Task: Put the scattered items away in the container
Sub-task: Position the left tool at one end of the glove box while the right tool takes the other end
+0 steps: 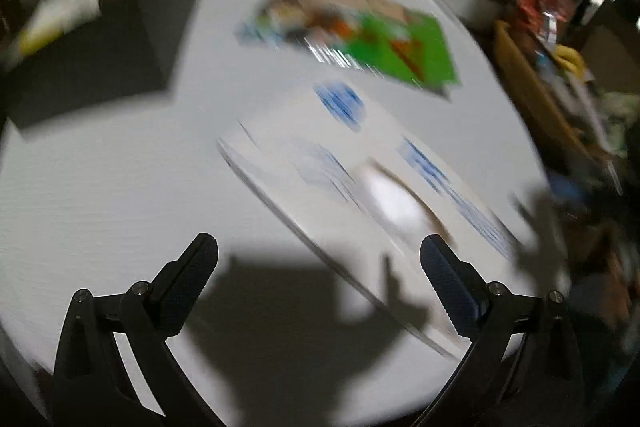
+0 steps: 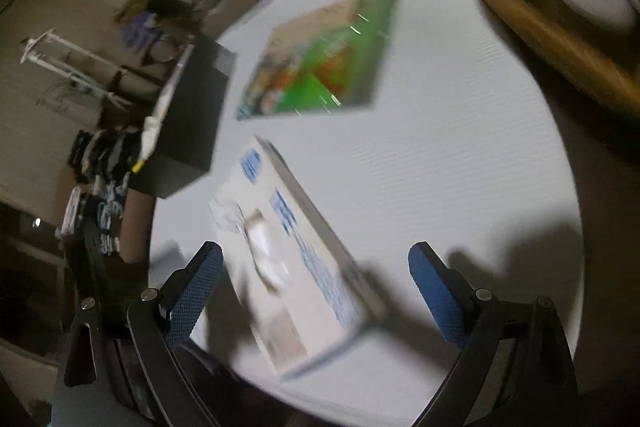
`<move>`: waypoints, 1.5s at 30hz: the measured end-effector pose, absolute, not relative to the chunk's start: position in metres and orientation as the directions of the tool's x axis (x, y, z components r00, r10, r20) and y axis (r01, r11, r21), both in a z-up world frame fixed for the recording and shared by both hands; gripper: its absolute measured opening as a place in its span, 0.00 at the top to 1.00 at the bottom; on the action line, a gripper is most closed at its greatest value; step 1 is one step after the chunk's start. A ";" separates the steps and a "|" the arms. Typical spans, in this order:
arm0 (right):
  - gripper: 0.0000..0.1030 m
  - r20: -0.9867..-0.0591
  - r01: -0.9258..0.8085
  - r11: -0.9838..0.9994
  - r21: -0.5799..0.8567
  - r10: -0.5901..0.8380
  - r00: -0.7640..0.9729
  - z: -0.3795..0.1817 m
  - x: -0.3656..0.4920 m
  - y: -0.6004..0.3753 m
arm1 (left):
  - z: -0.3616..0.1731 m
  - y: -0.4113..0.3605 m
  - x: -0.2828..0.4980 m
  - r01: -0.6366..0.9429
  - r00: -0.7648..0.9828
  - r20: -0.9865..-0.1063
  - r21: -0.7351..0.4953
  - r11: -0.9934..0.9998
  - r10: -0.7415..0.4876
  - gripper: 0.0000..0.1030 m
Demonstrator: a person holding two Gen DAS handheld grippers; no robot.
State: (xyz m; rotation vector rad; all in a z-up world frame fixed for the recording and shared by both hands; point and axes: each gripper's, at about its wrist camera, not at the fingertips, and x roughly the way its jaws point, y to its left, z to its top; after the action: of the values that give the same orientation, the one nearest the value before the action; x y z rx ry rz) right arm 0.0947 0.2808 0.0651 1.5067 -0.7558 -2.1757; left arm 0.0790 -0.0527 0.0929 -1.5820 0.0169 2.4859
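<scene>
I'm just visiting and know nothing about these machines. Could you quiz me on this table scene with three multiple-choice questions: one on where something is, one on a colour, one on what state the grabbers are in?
1. Where does the white box lie, seen from the right wrist?
A. Inside the black container
B. On the white table, nearer the camera than the green box
C. On the floor

2. Which colour stands out on the farther box?
A. Bright green
B. Purple
C. Black

3. How do the left gripper and right gripper stand?
A. Both clamped on the white box
B. One open, one shut
C. Both open, holding nothing

Answers: 1 B, it rests on the table in front of the green box, outside the black container. 2 A, a large green patch covers its face. 3 C, each pair of fingers is spread wide with nothing gripped.
</scene>
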 end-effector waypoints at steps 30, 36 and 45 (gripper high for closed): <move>0.05 -0.750 0.002 -0.768 0.640 -0.626 -0.216 0.014 0.117 0.226 | 0.036 -0.054 0.018 -0.206 -0.342 -0.927 -0.084 -0.975 0.152 0.01; 0.05 -0.762 0.010 -0.782 0.623 -0.609 -0.220 0.018 0.118 0.222 | 0.027 -0.040 0.021 -0.241 -0.314 -0.935 -0.090 -0.966 0.165 0.00; 0.00 -0.790 0.007 -0.822 0.569 -0.550 -0.271 0.028 0.101 0.230 | 0.028 -0.034 0.059 -0.270 -0.285 -0.943 -0.095 -0.958 0.174 0.01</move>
State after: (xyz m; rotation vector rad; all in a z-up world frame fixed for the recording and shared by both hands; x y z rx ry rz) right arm 0.1014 0.2298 0.0282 1.6234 -0.6657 -2.1491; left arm 0.0588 -0.0340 0.0279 -1.6821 0.1193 2.3146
